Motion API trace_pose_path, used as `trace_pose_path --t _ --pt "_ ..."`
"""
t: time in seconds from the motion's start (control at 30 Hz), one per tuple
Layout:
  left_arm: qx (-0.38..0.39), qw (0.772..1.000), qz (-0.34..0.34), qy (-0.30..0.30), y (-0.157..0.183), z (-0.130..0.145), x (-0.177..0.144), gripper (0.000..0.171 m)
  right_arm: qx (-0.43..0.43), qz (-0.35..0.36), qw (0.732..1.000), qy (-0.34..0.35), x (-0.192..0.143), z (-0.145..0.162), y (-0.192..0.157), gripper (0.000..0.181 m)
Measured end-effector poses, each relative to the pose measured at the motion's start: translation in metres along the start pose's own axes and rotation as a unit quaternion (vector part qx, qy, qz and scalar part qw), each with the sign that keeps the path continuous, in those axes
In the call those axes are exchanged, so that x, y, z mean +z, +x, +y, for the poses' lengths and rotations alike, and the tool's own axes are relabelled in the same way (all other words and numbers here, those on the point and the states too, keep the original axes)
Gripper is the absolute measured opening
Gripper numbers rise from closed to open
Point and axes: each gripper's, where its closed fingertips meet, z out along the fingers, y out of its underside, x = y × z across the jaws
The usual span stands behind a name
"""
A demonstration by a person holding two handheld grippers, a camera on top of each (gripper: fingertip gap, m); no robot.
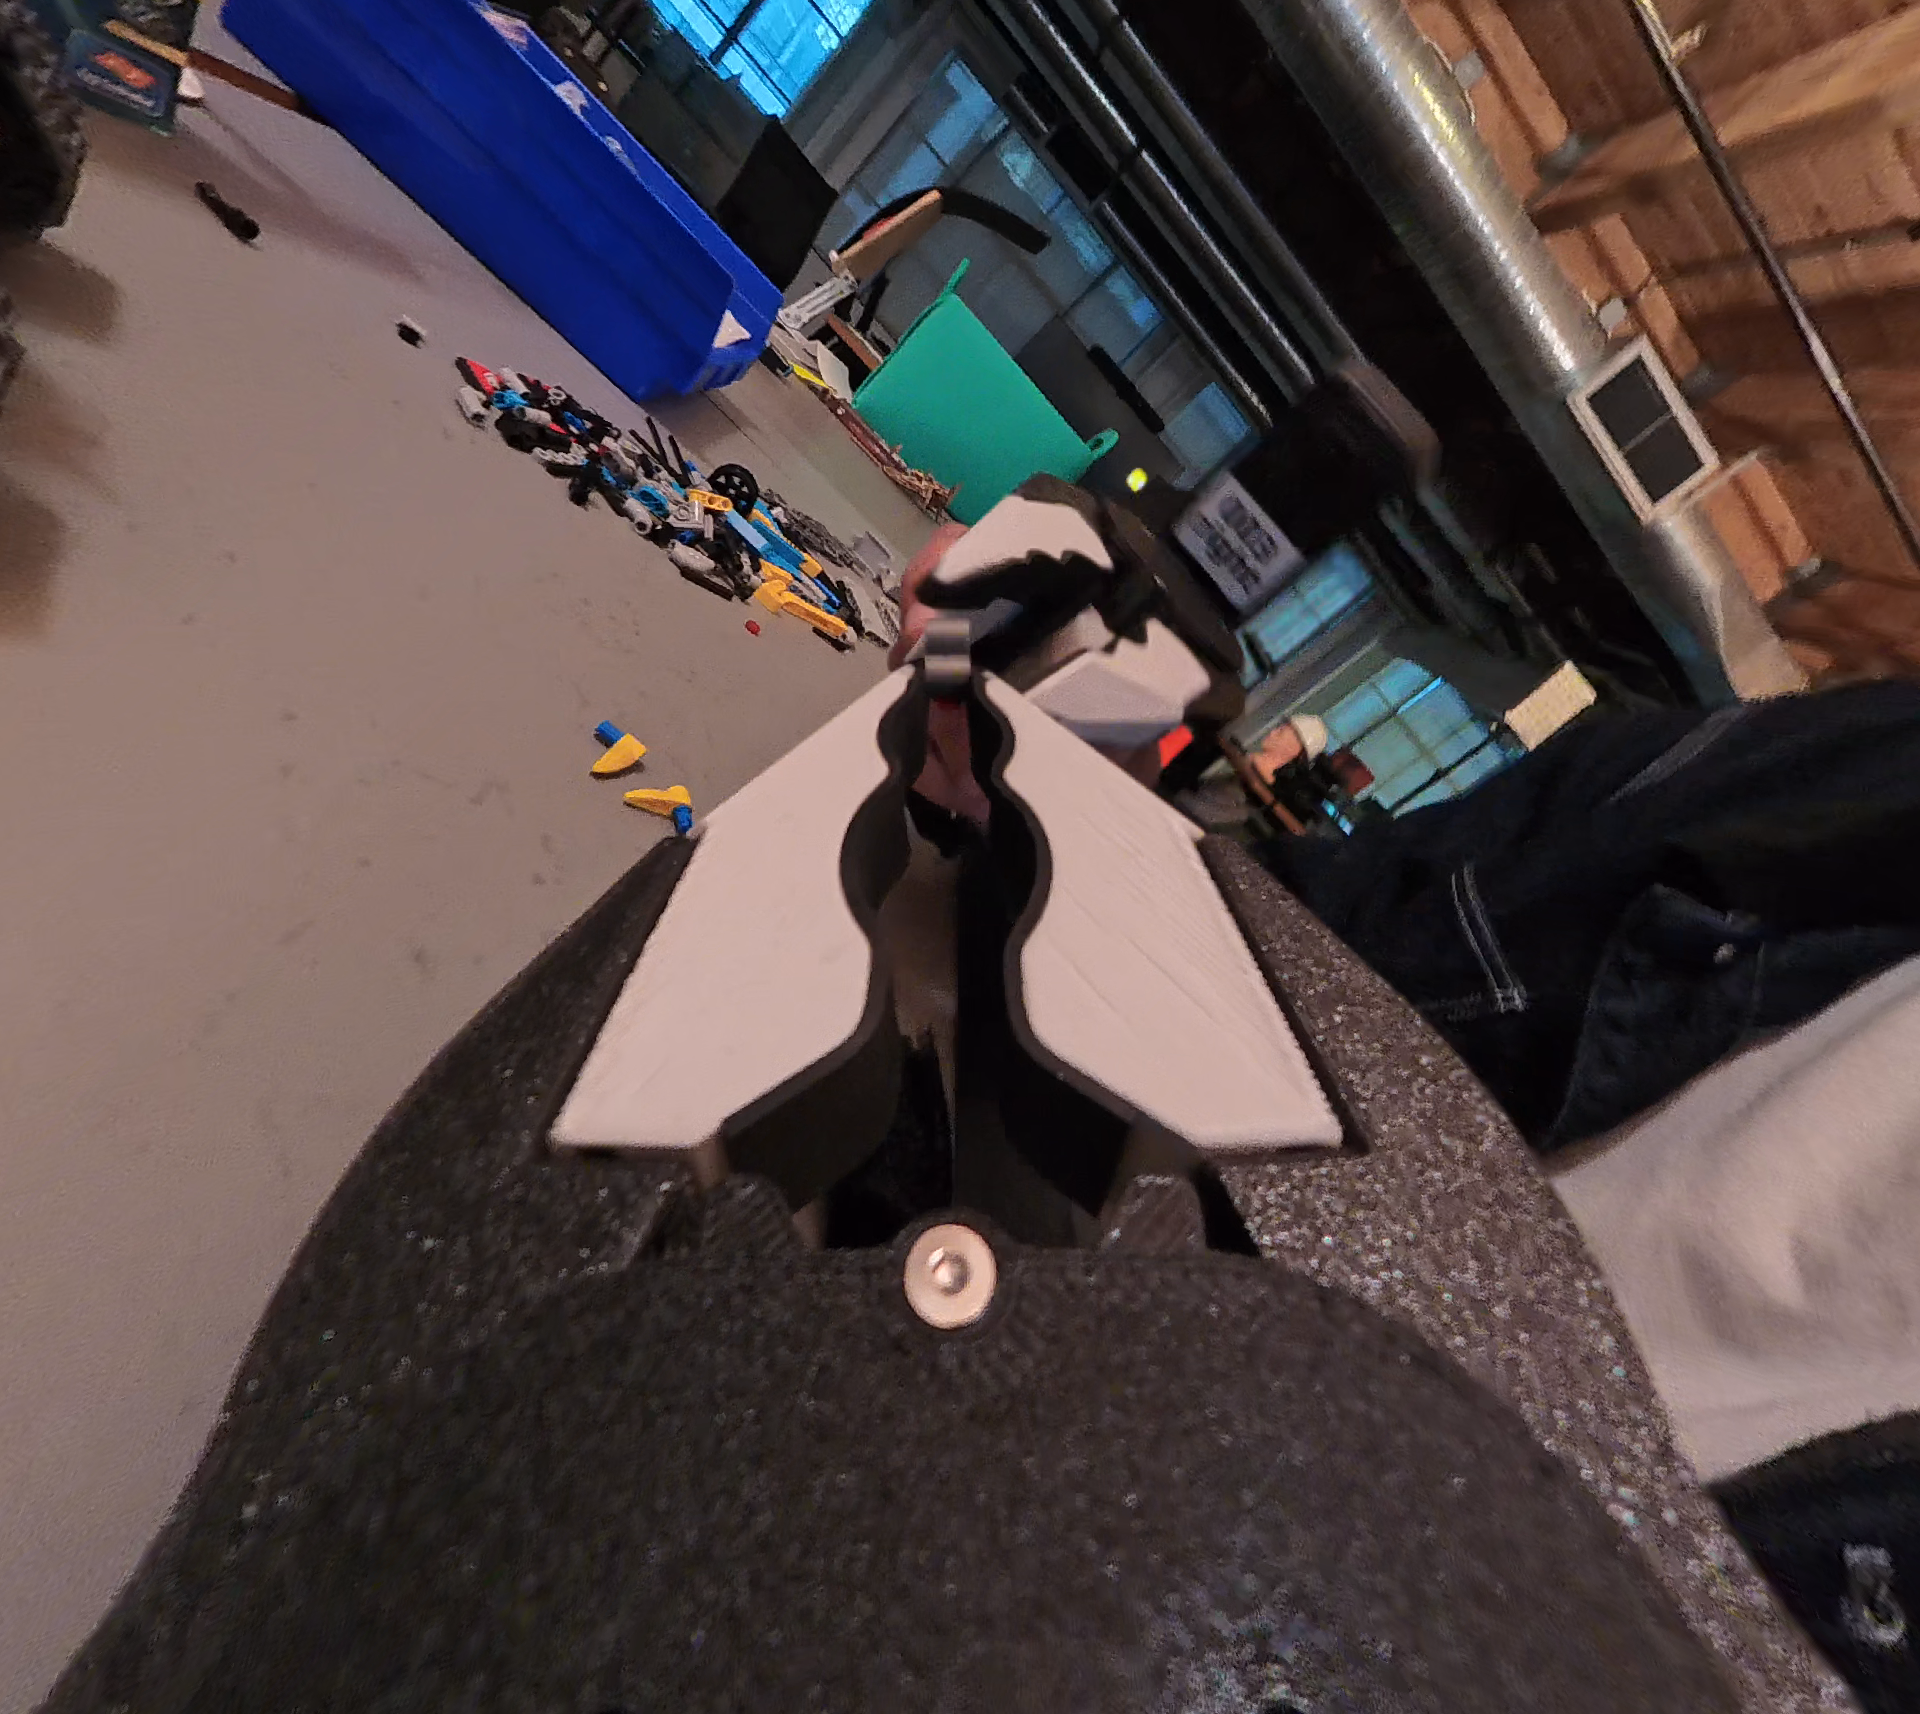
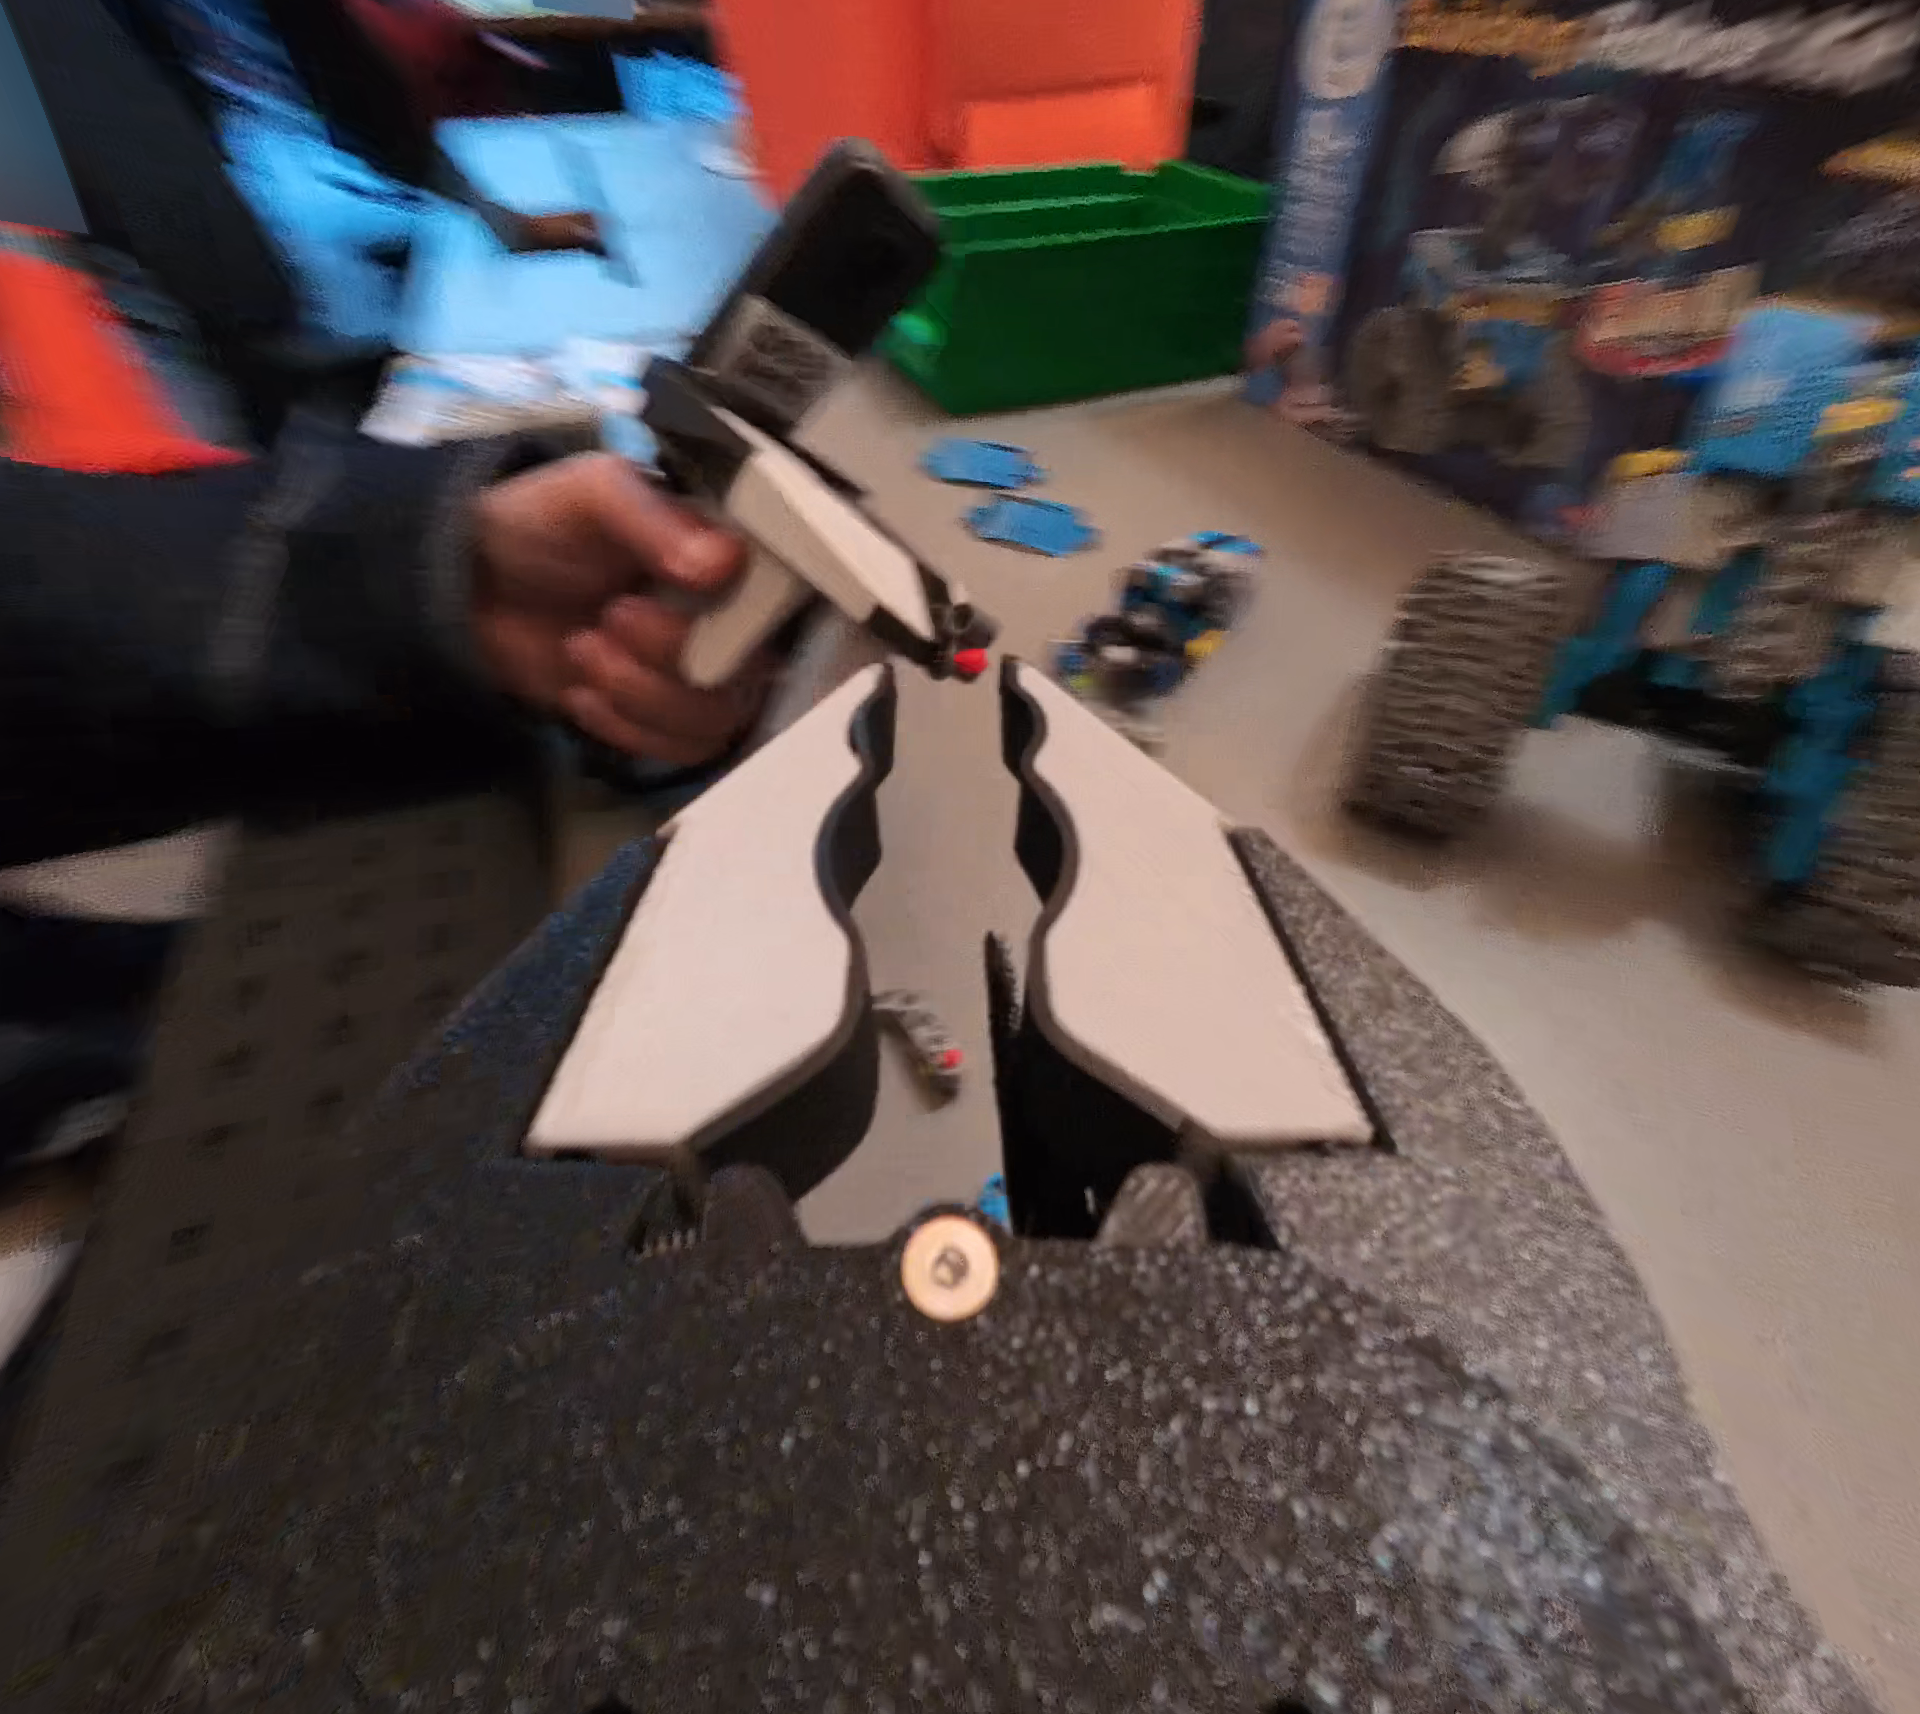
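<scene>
My left gripper [image 1: 948, 685] is shut on a small black-and-grey building-toy piece [image 1: 948, 648] with a red pin, held above the grey table [image 1: 260, 729]. In the right wrist view a hand holds this left gripper [image 2: 935, 625] with the piece [image 2: 966, 651] at its tip. My right gripper [image 2: 948, 679] is open and empty, its tips just below and on either side of that piece. Its fingers [image 1: 1023, 537] show just beyond the piece in the left wrist view. A small grey beam with a red pin [image 2: 925, 1041] lies on the table under the right gripper.
A pile of loose parts [image 1: 675, 501] and two yellow pieces [image 1: 623, 755] lie on the table by a blue bin [image 1: 468, 106] and a green bin [image 1: 966, 407]. A tracked toy vehicle [image 2: 1662, 677], its box [image 2: 1610, 210], a small blue assembly [image 2: 1164, 615], a green crate [image 2: 1081, 262] and an orange bag [image 2: 956, 2] stand beyond. Less than 4 cm separates the two grippers' tips. The small blue assembly [image 2: 1164, 615] lies around 15 cm away from my left fingertips.
</scene>
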Motion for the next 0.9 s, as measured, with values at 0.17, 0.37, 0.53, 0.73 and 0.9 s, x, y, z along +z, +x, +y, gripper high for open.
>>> trace_pose_path --t 0.17,0.37,0.53,0.73,0.9 --pt "0.127 0.990 0.009 -0.059 0.022 0.017 0.011 0.005 0.207 -0.214 0.954 0.037 -0.028 -0.010 -0.018 0.020" --pt "0.143 0.988 0.026 -0.055 0.032 0.017 0.013 0.005 0.202 -0.213 0.956 0.018 -0.024 -0.002 -0.021 0.011" --pt "0.145 0.987 0.025 -0.065 0.032 0.021 0.015 0.005 0.200 -0.221 0.954 0.020 -0.023 -0.003 -0.025 0.007" --pt "0.148 0.987 0.019 -0.061 0.031 0.020 0.015 0.005 0.186 -0.203 0.961 0.018 -0.021 -0.001 -0.022 0.001" --pt "0.152 0.988 -0.012 -0.038 0.020 0.006 0.000 0.005 0.251 -0.171 0.942 0.142 -0.049 -0.033 0.020 0.000"
